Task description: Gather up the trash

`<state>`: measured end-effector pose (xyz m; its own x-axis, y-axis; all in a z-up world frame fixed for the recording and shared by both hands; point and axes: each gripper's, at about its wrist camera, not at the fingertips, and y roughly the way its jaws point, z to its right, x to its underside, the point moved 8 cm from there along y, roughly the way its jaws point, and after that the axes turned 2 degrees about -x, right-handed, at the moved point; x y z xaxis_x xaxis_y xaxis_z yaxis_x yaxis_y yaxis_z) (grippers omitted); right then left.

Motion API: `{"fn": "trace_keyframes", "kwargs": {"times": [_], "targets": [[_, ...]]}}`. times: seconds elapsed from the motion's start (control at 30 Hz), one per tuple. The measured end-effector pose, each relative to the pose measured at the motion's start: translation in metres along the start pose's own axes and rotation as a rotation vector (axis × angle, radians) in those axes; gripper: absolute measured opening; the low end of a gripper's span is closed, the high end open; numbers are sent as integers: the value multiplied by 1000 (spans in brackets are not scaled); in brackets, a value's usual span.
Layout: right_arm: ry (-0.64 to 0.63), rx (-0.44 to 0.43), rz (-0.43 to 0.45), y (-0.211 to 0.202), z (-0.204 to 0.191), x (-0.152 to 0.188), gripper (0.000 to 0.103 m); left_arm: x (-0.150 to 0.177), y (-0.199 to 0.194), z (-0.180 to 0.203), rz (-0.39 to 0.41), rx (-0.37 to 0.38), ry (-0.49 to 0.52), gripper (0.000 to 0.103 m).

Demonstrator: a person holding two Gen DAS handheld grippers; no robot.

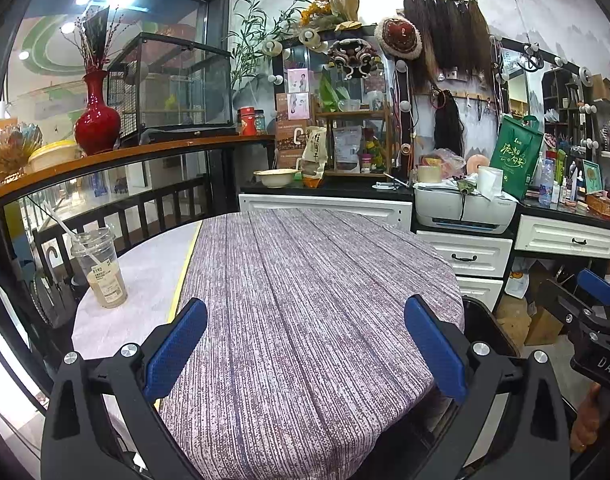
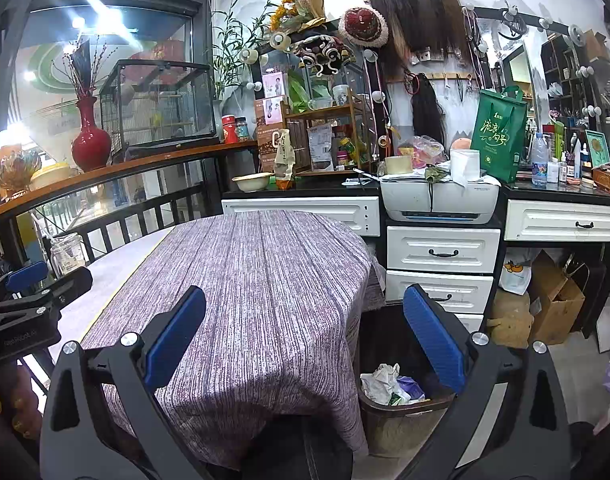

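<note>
A clear plastic cup (image 1: 101, 268) with a straw and a little brown drink stands at the table's left edge; in the right wrist view the cup (image 2: 67, 254) shows far left. A dark waste bin (image 2: 401, 388) holding crumpled paper (image 2: 379, 382) and wrappers sits on the floor right of the table. My left gripper (image 1: 305, 344) hovers open over the purple striped tablecloth (image 1: 305, 300), nothing between its blue pads. My right gripper (image 2: 305, 340) is open too, its right finger over the bin, its left finger over the tablecloth (image 2: 245, 300).
White drawers (image 2: 441, 256) and a printer (image 2: 441, 200) stand behind the table. A black railing with a wooden shelf (image 1: 125, 152) and a red vase (image 1: 97, 120) runs along the left. Cardboard boxes (image 2: 557, 300) lie on the floor at right.
</note>
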<state>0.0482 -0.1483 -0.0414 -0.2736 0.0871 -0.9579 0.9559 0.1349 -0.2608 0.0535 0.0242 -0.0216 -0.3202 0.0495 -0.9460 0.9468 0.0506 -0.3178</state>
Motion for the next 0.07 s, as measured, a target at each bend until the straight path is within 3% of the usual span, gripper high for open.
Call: {"fn": "trace_keyframes", "kwargs": {"times": [0.07], "targets": [[0,0,-1,0,0,0,97,0,0,-1,-4,-3,-4,98]]}}
